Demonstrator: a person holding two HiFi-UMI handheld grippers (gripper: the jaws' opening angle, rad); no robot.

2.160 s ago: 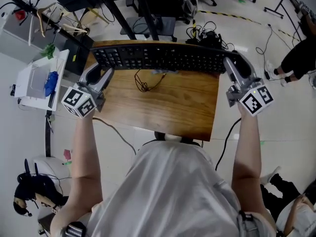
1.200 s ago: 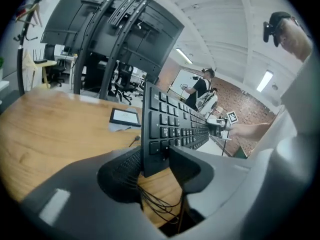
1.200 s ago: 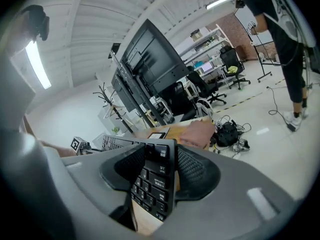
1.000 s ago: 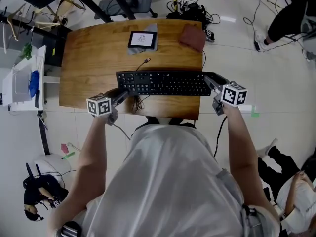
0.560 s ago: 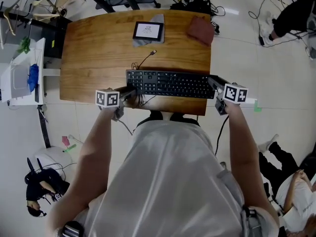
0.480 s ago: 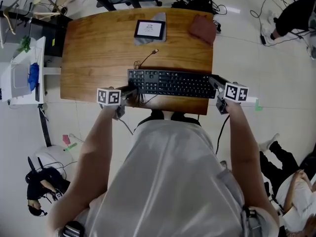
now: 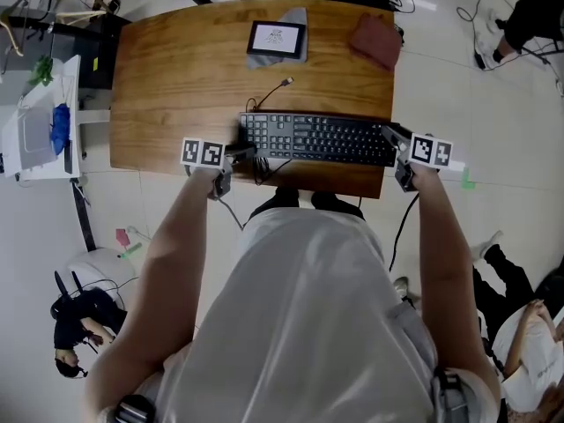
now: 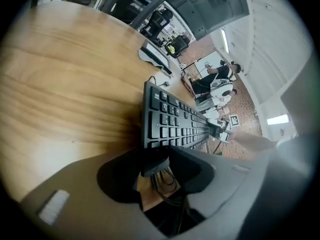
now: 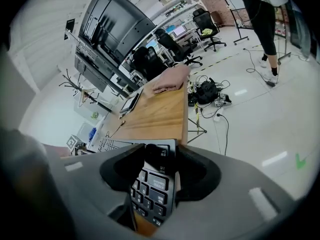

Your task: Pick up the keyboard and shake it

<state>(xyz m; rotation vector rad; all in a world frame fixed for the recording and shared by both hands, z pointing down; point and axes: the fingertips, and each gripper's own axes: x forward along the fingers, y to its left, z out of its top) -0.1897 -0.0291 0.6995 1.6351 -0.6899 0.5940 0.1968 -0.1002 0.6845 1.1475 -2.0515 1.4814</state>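
left gripper (image 7: 238, 152), right gripper (image 7: 393, 139) clasp keyboard (image 7: 317, 137) over table (image 7: 176, 69)

Head view looks steeply down; both gripper views share keyboard (image 7: 317, 137).

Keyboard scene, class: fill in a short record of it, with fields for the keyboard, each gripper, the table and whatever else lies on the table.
Keyboard: black, lying lengthwise along the table's near edge, held at both ends
Left gripper: jaws closed on the keyboard's left end
Right gripper: jaws closed on the keyboard's right end
Table: wooden, with rounded corners
Also on table: tablet at the far edge; reddish cloth at the far right corner; loose cable beyond the keyboard
Contact: cannot tell whether the keyboard rests on the wood or hangs just above it
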